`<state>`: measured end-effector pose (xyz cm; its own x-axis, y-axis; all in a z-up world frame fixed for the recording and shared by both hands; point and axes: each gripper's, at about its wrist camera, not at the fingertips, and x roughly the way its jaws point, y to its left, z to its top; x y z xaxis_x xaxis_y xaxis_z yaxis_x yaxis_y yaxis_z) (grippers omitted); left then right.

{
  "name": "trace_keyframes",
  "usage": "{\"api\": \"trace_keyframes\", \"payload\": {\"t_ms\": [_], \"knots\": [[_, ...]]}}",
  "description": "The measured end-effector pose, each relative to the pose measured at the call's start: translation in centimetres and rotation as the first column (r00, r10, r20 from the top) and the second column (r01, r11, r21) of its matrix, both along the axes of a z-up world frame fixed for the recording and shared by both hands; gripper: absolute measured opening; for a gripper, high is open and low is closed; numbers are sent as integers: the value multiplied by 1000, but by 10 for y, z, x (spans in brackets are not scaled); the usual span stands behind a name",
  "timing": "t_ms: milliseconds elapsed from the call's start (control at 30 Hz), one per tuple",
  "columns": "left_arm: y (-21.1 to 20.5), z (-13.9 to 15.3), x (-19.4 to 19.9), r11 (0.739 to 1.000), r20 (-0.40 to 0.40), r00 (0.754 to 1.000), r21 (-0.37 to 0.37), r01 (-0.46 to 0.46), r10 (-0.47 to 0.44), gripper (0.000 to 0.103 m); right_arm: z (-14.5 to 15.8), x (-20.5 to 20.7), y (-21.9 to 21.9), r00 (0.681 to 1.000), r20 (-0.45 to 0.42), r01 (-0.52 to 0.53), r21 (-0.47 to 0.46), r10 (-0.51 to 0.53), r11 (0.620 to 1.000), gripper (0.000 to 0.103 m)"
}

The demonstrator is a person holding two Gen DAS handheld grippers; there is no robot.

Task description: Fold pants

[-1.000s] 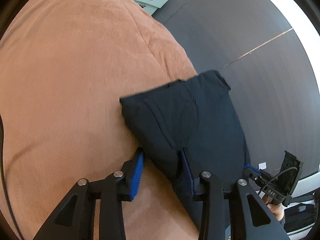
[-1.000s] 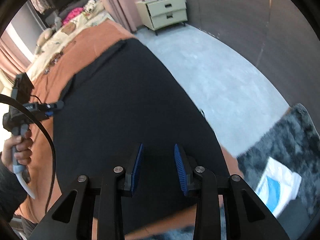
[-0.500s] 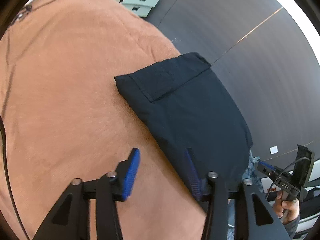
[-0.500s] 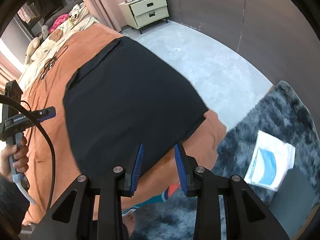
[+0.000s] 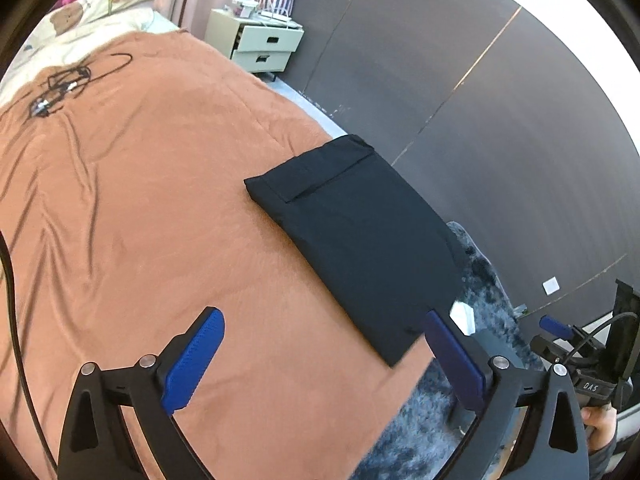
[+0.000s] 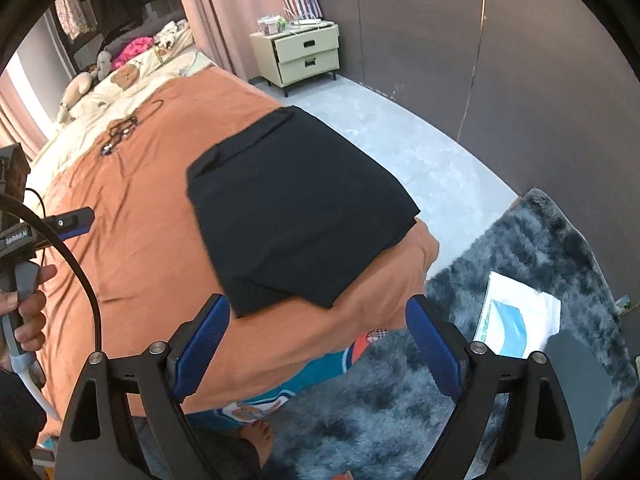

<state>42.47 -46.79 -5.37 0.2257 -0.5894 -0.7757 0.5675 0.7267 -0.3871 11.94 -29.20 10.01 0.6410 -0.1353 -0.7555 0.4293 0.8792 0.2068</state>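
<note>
This was a bedroom in a home: a wide bed (image 6: pixel 132 208) under an orange-brown blanket filled most of both views, with a cream bear-print quilt (image 6: pixel 132 76) and soft toys (image 6: pixel 78 90) piled at the bed's far end. Beyond the bed's far corner a pale green two-drawer nightstand (image 6: pixel 306 58) stood cluttered with small items against pink curtains (image 6: pixel 224 12) and a dark panelled wall (image 5: pixel 500 128). A shaggy grey rug (image 6: pixel 532 248) lay on the floor just beside the bed's near corner.
</note>
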Motion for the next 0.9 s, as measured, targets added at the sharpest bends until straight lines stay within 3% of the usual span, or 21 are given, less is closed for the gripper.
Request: {"api": "trace_keyframes", "payload": {"t_ms": [367,900], "knots": [[51,42,-60,1000,116,993,-8,16,-15,102,14,-50,51,997,69,-18,-19,19,1000,93],[138,76,-133,1000,257,966,-1,-29,28,102,25,-99,124,992,113,-45,-77,53,996,93]]}}
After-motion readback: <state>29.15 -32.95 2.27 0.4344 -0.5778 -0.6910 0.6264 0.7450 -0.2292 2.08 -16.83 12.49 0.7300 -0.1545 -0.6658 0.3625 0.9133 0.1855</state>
